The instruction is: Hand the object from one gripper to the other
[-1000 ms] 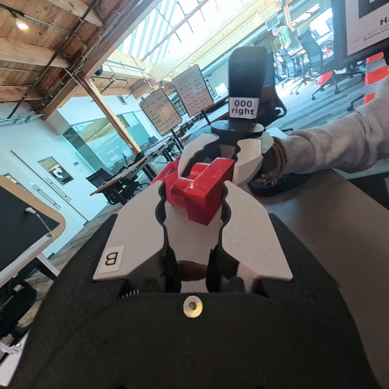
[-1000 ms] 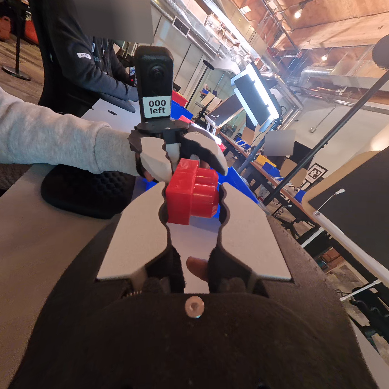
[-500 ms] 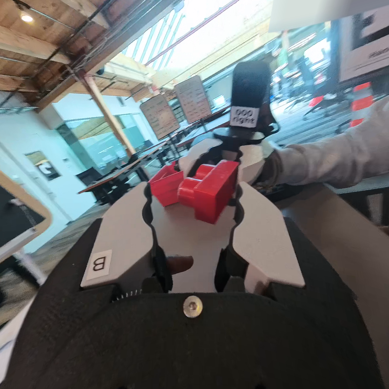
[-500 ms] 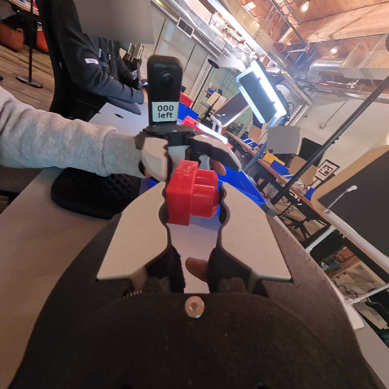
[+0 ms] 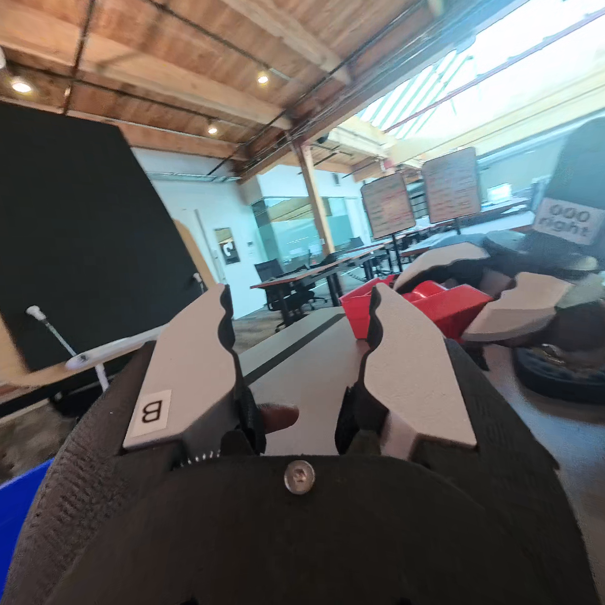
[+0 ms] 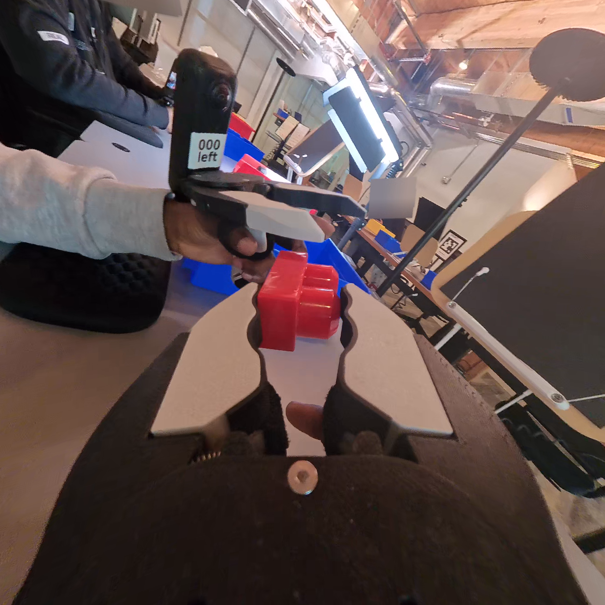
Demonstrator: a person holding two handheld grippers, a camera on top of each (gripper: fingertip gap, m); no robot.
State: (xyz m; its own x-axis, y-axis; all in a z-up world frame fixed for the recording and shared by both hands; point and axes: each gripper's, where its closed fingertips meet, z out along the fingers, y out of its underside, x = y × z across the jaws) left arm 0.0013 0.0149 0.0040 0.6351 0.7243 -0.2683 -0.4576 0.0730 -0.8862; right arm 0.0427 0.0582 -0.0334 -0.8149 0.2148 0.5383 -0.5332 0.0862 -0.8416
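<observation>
The red block (image 6: 294,311) sits between the fingers of my right gripper (image 6: 299,291), which is shut on it above the grey table (image 6: 65,376). My left gripper (image 5: 299,291) is open and empty, pointing left of the block. In the left wrist view the block (image 5: 451,307) shows at the right, held in the right gripper (image 5: 448,294). In the right wrist view the left gripper (image 6: 343,221) is seen side-on, just above and behind the block, apart from it.
A blue bin (image 6: 330,258) lies behind the block and a red bin (image 5: 357,311) stands on the table's far side. A black padded rest (image 6: 82,288) lies at the left. A person in a dark jacket (image 6: 82,65) sits beyond. A black board (image 5: 82,245) stands at the left.
My left gripper opened, let go of the red block and swung away to the left. My right gripper stayed shut on the block and now holds it alone.
</observation>
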